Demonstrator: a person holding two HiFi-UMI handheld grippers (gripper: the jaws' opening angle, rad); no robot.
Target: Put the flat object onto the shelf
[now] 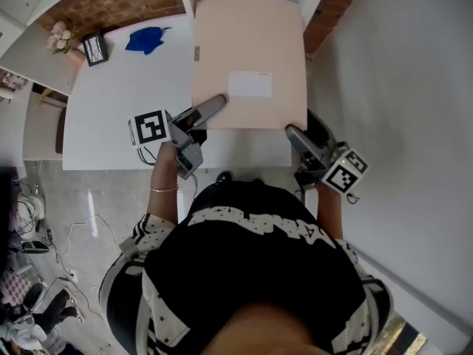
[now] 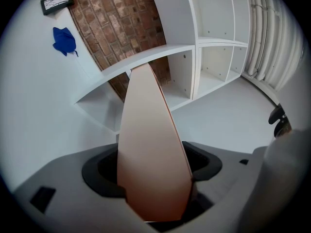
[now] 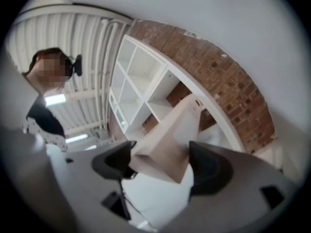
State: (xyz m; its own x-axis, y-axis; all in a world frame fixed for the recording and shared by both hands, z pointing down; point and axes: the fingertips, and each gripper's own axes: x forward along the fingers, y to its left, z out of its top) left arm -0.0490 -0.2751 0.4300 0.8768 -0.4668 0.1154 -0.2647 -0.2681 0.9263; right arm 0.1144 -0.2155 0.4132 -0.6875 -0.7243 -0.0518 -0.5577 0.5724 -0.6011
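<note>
Flowers (image 1: pixel 59 35), a small black frame (image 1: pixel 94 48) and a blue cloth (image 1: pixel 145 39) sat at the far left of the white surface (image 1: pixel 118 117), well apart from my work. Nearer, my left gripper (image 1: pixel 216 103) was at the near left corner of the flat object (image 1: pixel 247 43), a pale panel with a white label (image 1: pixel 250 84). Its fingers (image 2: pixel 102 171) stood wide, released, and the panel slanted across the gap instead of being pinched. The panel stretched away from me toward the shelf (image 2: pixel 195 72). Its far edge reached about to the front of a low compartment but, as I judged it, was not yet inside. I could not tell whether its underside rested on the surface. At the right, my right gripper (image 1: pixel 303 132) had the near right corner between its fingers (image 3: pixel 211 169). These too were spread, with space showing beside the panel.

That looseness worried me. If I pushed with neither pair clenched, the panel could slide out and drop flat short of the shelf. If one side gripped before the other, the panel could twist, and its far corner might catch on a divider and jam.
</note>
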